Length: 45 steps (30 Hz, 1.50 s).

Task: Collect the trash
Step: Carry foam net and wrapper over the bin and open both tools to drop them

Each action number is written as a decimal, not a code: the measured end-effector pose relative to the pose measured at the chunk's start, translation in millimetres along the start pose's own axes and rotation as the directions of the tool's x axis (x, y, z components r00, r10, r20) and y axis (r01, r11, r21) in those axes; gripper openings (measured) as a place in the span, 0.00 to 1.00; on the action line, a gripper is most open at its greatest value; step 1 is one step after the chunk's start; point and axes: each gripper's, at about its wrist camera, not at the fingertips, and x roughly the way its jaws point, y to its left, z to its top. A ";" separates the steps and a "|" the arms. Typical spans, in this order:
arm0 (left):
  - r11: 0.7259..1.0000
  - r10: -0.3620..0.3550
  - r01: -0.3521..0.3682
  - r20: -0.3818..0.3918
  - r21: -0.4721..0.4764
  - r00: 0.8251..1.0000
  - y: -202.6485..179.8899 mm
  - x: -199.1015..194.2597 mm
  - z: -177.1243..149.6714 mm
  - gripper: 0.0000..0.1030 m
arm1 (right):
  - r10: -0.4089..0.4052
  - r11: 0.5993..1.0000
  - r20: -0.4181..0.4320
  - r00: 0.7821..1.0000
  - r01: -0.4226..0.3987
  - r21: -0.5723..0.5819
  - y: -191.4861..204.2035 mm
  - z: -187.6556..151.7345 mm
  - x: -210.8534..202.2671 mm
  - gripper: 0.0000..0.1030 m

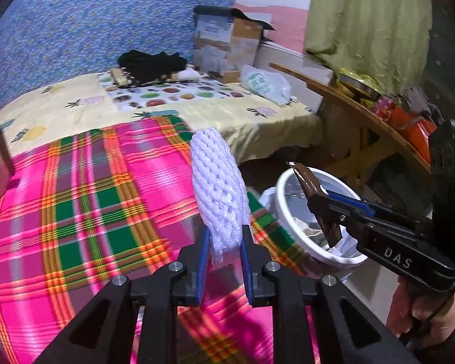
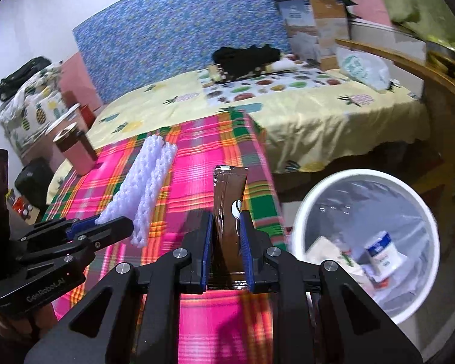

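Note:
My left gripper (image 1: 226,236) is shut on a white foam fruit net (image 1: 218,194) and holds it above the pink plaid blanket (image 1: 75,212). My right gripper (image 2: 226,221) is shut on a brown wrapper (image 2: 229,194), also held above the blanket. In the left wrist view the right gripper (image 1: 324,203) holds the wrapper (image 1: 308,182) over the white trash bin (image 1: 283,212). In the right wrist view the bin (image 2: 300,221) sits low right, lined with a clear bag and holding a white pot (image 2: 382,254) and papers. The left gripper (image 2: 100,224) with the net (image 2: 145,185) shows at left.
The bed has a yellow pineapple sheet (image 2: 318,112), black clothing (image 2: 245,56), cardboard boxes (image 2: 315,27) and a plastic bag (image 2: 361,69) at the far end. A wooden table (image 1: 364,115) with cans stands right of the bin. A pink cup (image 2: 75,148) stands at the blanket's left edge.

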 end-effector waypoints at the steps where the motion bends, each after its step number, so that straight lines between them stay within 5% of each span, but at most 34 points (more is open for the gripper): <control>1: 1.000 -0.007 0.007 -0.003 0.008 1.000 -5.4 2.4 0.6 0.19 | -0.009 1.000 0.004 1.000 0.009 0.010 -4.7 -0.4 -1.5 0.17; 23: 0.979 -0.146 0.156 -0.078 0.133 0.986 -90.1 66.9 12.0 0.19 | -0.145 0.980 0.016 0.989 0.141 0.143 -73.7 -15.5 -19.4 0.17; 45: 0.953 -0.211 0.245 -0.190 0.177 0.959 -139.6 144.2 10.7 0.19 | -0.219 0.935 -0.082 0.972 0.234 0.265 -132.9 -35.9 -10.9 0.18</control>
